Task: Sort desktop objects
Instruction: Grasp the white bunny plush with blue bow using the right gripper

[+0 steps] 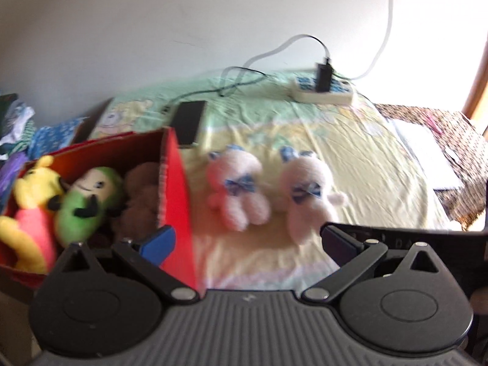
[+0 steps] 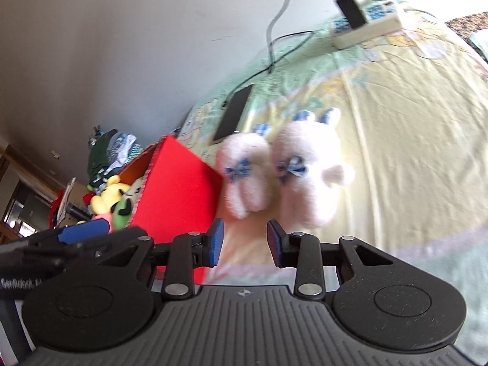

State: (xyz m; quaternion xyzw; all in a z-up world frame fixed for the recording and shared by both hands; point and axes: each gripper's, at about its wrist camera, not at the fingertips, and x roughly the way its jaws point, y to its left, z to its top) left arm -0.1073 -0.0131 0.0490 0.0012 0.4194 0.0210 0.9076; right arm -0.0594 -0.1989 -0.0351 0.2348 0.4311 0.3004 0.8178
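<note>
Both tools gape; red box (image 1: 175, 183) holds yellow, green, brown plush toys.

Brown plush (image 1: 141, 195) half-hidden, blurred

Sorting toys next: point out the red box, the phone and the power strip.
red box (image 1: 178, 201), left wrist view, its outer side wall.
phone (image 1: 189, 122), left wrist view, its dark screen.
power strip (image 2: 370, 29), right wrist view, its white body.

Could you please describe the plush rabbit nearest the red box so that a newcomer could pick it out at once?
Find the red box full of toys on the yellow sheet. Two pale rabbits lie just outside it; the pink rabbit is next to the box wall, pinker than the white rabbit beside it.
</note>
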